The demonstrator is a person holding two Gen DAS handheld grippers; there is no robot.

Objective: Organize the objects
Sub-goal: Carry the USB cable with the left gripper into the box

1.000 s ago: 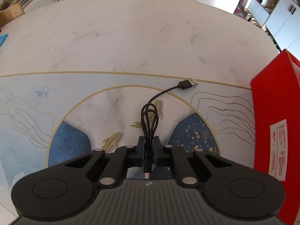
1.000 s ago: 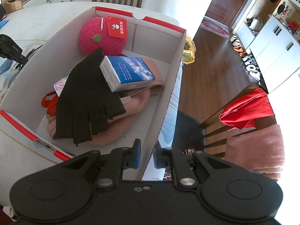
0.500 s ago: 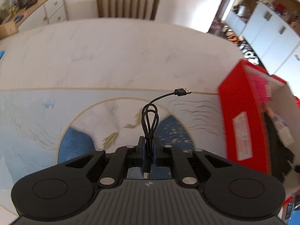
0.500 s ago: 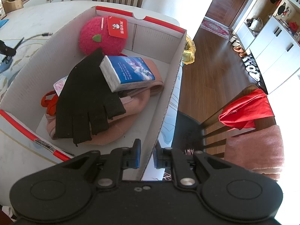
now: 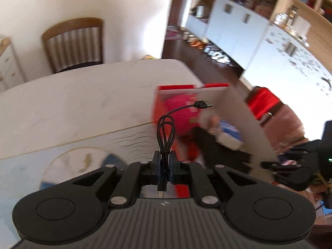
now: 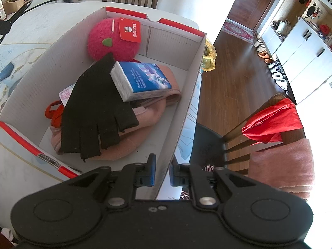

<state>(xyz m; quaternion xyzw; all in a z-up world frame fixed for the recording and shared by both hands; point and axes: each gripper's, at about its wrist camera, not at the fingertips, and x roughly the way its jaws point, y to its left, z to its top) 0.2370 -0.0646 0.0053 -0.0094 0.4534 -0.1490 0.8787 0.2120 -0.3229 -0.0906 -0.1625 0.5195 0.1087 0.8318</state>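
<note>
Left claw carries the cable; right claw pinches the box wall.

The left gripper (image 5: 164,171) is clamped on a thin black coiled USB cable (image 5: 165,130), which sticks up from between its fingers at the frame centre, the plug reaching to the upper right, in front of the red-and-white cardboard box (image 5: 238,112). In the right wrist view, the right gripper (image 6: 161,173) is closed on the box's near right wall, at the bottom centre of the frame.
</note>
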